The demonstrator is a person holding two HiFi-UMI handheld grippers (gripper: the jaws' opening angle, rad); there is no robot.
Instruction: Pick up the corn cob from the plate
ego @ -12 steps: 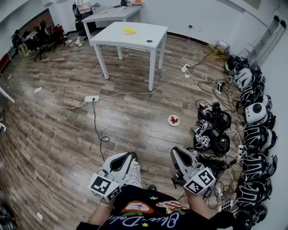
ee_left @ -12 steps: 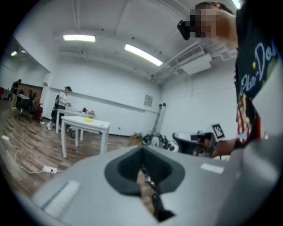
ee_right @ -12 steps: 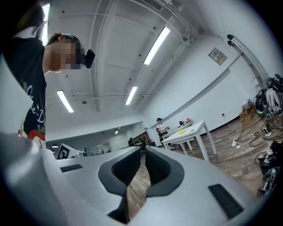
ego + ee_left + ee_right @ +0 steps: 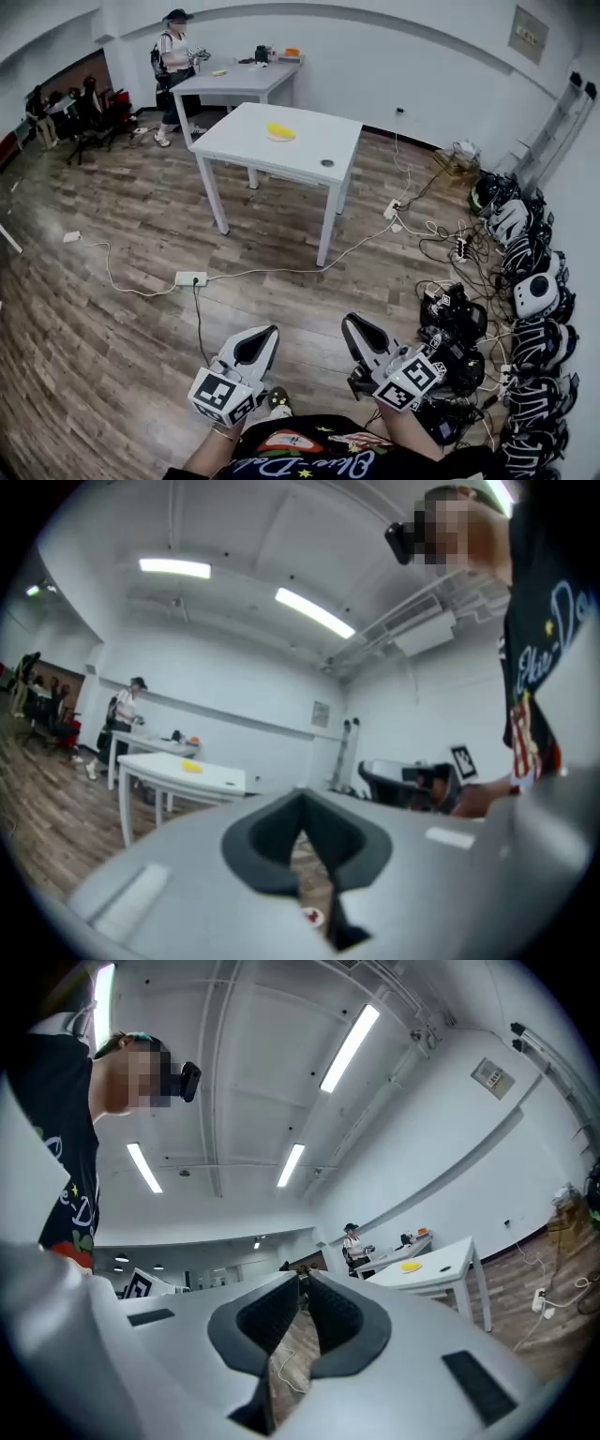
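Fingers are clenched on nothing on both your left gripper (image 4: 271,331) and right gripper (image 4: 352,322). The corn cob (image 4: 280,132) lies on the white table (image 4: 309,157) at twelve o'clock, well apart. You're likely on the approach: next, close in and part the jaws.

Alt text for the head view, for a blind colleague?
The left hand-held gripper and right hand-held gripper, both shut and empty, hover over a wooden floor, well short of a white table bearing a yellow object. Headsets and cables line the right wall.
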